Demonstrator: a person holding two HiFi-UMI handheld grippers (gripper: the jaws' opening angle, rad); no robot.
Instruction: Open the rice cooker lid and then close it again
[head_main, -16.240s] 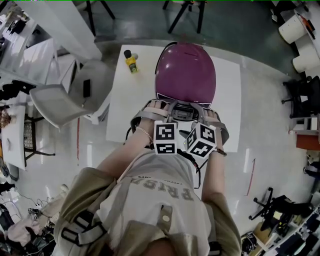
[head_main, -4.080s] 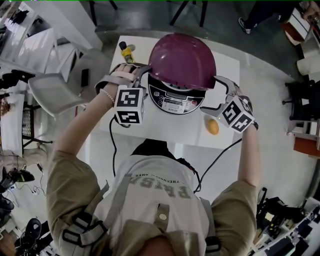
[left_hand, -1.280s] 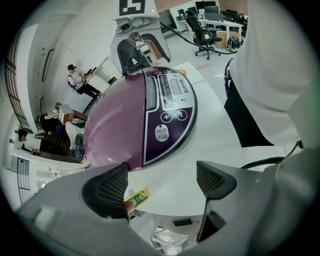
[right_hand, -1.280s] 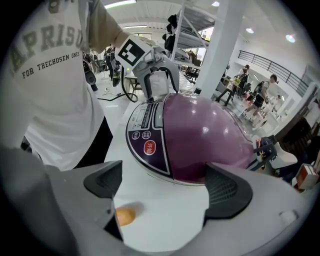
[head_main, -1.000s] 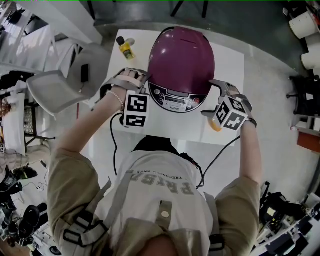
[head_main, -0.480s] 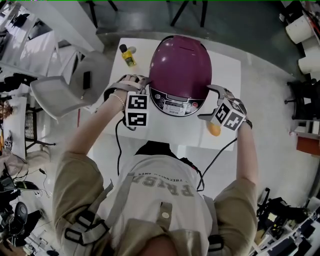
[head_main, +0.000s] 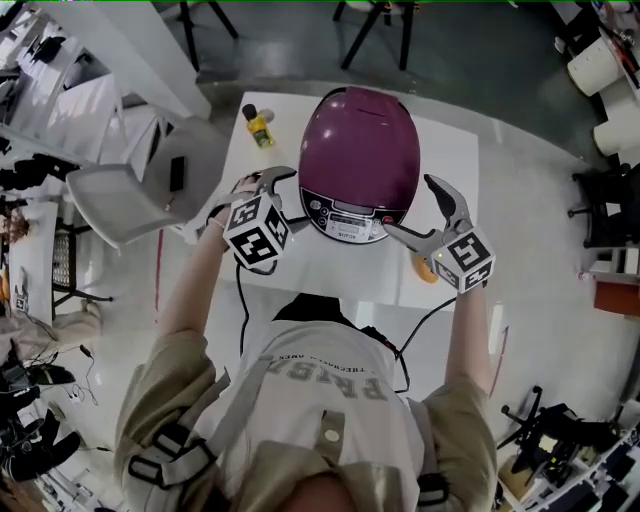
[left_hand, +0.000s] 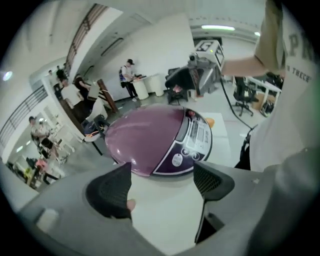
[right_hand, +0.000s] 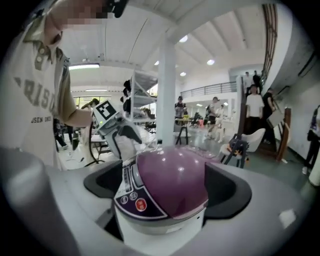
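Spreading wide with nothing between them, the left gripper (left_hand: 161, 176) jaws have just been closing a little, just off the rice cooker (head_main: 348, 215) on its left side. The right gripper (head_main: 408, 205) gapes wide and empty off its right side. The purple lid (head_main: 362, 135) is shut. The cooker stands toward the far edge of the white table (head_main: 452, 150), with a yellow bottle (head_main: 260, 126) at the far left corner.

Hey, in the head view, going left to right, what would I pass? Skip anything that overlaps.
Grey chair → yellow bottle → purple rice cooker → right claw
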